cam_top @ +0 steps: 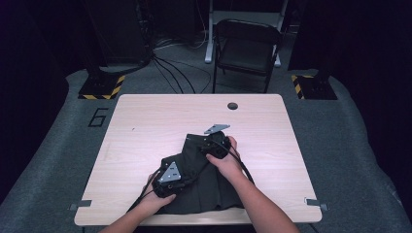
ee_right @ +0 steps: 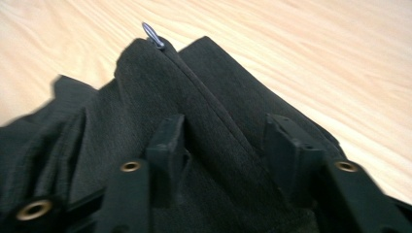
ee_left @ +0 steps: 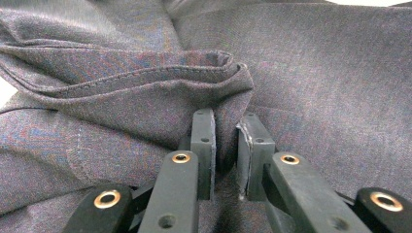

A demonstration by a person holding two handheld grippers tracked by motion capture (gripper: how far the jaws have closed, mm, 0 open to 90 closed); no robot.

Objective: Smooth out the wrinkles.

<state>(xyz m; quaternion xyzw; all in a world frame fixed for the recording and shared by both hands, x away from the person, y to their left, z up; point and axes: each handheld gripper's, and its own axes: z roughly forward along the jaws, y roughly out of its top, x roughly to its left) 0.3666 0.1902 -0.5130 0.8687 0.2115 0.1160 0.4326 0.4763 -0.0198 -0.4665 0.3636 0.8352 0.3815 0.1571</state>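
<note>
On the near half of the wooden table (cam_top: pixel 145 126), slightly right of its middle, a dark garment (cam_top: pixel 204 191) is lying rumpled, its near hem reaching almost to the table's near edge. The left gripper (cam_top: pixel 180 175) is resting on the garment's near left part, and in the left gripper view its jaws are standing close together with a fold of the grey-looking cloth (ee_left: pixel 145 87) pinched between the pads (ee_left: pixel 204 141), a stitched hem edge curling just beyond them. The right gripper (cam_top: pixel 214 141) is sitting farther off, at the garment's far end, where a waistband edge is facing the far side of the table. In the right gripper view its jaws are standing apart, straddling a raised ridge of cloth (ee_right: pixel 214 126) without pressing on it, and a small metal zip pull (ee_right: pixel 151 34) is sticking up at the ridge's far tip, right at the edge of the fabric. Bare tabletop is stretching wide to the left, to the right and toward the far side, where a small round hole (cam_top: pixel 232 106) is sitting near the far edge. A folding chair (cam_top: pixel 245 48) is standing beyond the table.
</note>
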